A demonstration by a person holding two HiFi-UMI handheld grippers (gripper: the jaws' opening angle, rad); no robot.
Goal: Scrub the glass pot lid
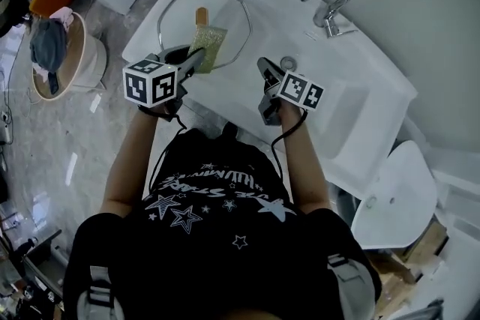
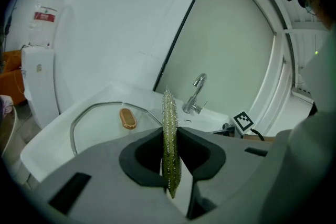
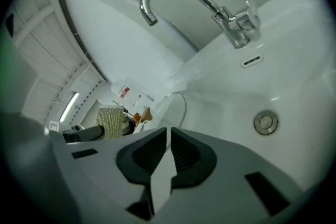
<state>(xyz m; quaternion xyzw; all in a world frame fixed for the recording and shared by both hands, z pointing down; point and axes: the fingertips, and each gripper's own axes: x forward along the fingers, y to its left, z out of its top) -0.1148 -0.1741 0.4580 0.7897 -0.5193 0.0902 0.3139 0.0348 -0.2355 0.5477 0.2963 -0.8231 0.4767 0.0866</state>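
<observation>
The glass pot lid (image 1: 180, 19) with its steel rim and tan knob (image 1: 201, 15) lies on the left part of the white sink (image 1: 352, 109). My left gripper (image 1: 196, 60) is shut on a green-gold scrub sponge (image 1: 208, 47), which it holds upright over the lid's near edge. The sponge (image 2: 169, 139) stands edge-on between that gripper's pads, with the lid (image 2: 100, 118) beyond. My right gripper (image 1: 262, 67) is at the lid's right edge. Its jaws (image 3: 168, 136) are almost together, and the lid's rim (image 3: 181, 105) runs down into the thin slit at their tips.
A chrome tap (image 1: 328, 7) stands at the sink's far side and the drain (image 1: 288, 62) lies just past my right gripper. A round tub with cloths (image 1: 64, 64) sits on the floor at left. A white toilet (image 1: 394, 195) is at lower right.
</observation>
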